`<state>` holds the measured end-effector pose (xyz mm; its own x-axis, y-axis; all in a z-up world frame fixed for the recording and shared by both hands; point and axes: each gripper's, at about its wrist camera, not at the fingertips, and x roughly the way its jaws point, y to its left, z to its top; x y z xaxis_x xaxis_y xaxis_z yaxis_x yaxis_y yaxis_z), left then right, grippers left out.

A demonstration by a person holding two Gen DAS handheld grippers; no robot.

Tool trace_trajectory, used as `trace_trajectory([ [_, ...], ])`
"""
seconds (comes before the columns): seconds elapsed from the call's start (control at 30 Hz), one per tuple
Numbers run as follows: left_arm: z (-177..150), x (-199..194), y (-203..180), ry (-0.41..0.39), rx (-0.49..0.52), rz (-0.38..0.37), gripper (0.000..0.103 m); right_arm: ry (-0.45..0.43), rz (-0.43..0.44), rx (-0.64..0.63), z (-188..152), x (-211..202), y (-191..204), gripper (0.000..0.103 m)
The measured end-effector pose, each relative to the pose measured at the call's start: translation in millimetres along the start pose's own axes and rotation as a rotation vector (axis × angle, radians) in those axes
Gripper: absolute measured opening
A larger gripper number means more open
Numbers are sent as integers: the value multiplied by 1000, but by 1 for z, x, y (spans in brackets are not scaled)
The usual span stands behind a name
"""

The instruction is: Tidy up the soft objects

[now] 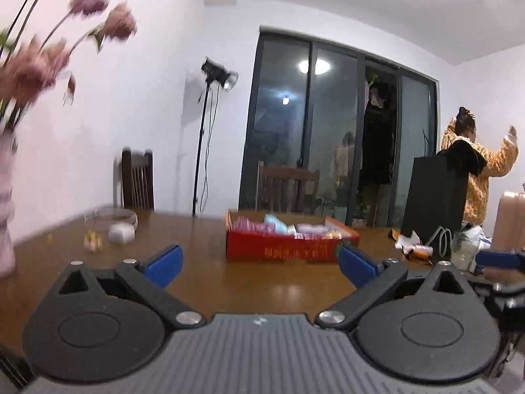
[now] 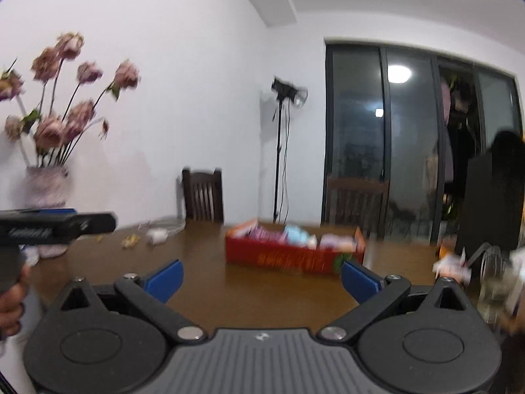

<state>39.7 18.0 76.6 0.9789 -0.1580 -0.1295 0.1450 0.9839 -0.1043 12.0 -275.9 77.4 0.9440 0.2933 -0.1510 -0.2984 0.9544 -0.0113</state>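
Here both grippers hung above the near edge of the table (image 1: 203, 246), pointed across it, and neither held a thing. The left gripper (image 1: 261, 264) had its blue pads (image 1: 164, 264) spread wide with only bare wood between them; the right gripper (image 2: 262, 277) likewise stood released, its pads (image 2: 359, 280) far apart and empty. From the right wrist view the left gripper showed side-on at the left border, a hand (image 2: 11, 308) wrapped round its grip. The red box (image 1: 290, 246) sat on the table toward the far edge, roughly mid-way along it, well apart from both tools. Soft packets (image 1: 279, 226) in pink, pale blue and lilac lay inside it, blurred too much to count. Near the far left corner stood a glass dish (image 1: 110, 218), with a small white object (image 1: 121, 233) just beside it and a few yellowish scraps nearer the middle. A vase (image 2: 47, 185) of faded pink flowers (image 2: 70, 98) stood at the left edge. At the right edge lay clutter: wrappers (image 1: 411, 246), a jar (image 1: 464, 252) and a black bag (image 1: 436, 197). Two chairs (image 1: 137, 179) stood behind the far edge, with a lamp stand (image 1: 205, 138) and dark glass doors (image 1: 341, 124) beyond. A person in an orange patterned top (image 1: 482, 177) stood at the right, arm raised.
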Motion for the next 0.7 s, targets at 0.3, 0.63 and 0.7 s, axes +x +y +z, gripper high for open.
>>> trace_trajectory([
  [0.3, -33, -37, 13, -35, 46, 96, 103, 3, -2, -70, -52, -30, 30, 103],
  [0.63, -43, -36, 12, -1, 49, 91, 103, 1, -56, 145, -59, -23, 0, 103],
  [0.7, -42, -37, 11, -3, 46, 82, 103, 2, -52, 148, -59, -24, 0, 103],
])
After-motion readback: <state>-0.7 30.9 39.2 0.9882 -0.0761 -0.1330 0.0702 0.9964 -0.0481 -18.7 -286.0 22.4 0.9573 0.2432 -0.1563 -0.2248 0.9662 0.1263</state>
